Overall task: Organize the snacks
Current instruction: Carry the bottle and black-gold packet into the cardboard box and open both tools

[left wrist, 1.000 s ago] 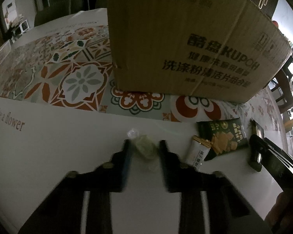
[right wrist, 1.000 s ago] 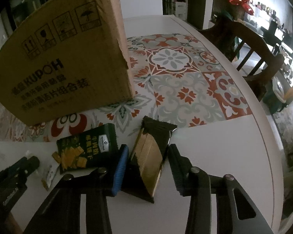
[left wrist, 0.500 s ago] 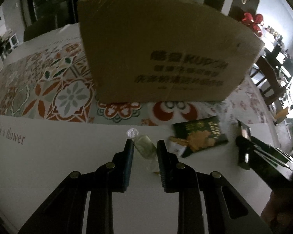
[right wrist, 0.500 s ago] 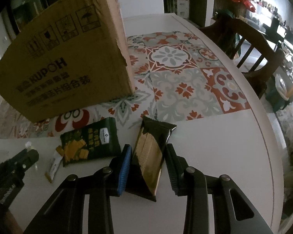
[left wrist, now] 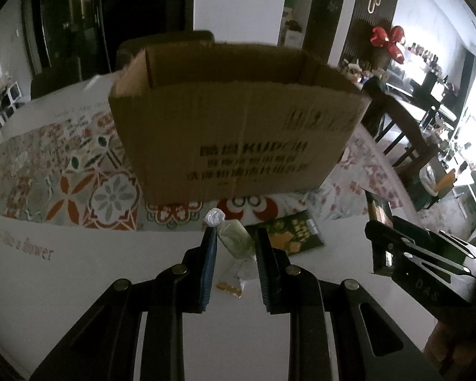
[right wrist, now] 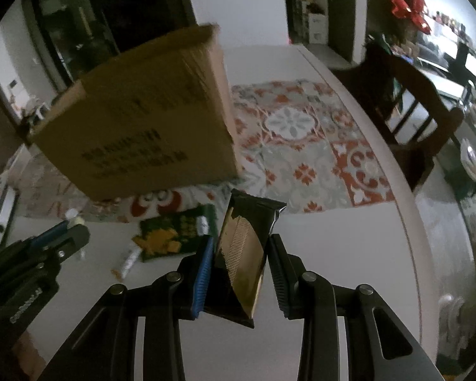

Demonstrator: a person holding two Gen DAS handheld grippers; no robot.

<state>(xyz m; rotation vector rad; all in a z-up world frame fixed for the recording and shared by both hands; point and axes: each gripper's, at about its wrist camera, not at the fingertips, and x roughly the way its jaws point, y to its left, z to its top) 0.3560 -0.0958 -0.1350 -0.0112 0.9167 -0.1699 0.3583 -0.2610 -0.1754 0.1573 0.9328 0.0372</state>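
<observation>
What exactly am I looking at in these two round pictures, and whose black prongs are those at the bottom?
No robot here: a person holds a two-finger grasping tool in each hand, and each carries a fisheye camera looking along its fingers, hence the round, bent pictures.

In the left-hand view, the left tool grips a small pale green wrapped candy with a twisted clear end. In the right-hand view, the right tool grips a dark, gold-patterned snack packet. Both look lifted off the table.

On the white table lies a patterned mat with an open cardboard box standing on it. In front of the box lie a green cracker packet and a small white sachet. Each tool also shows at the edge of the other's picture.
</observation>
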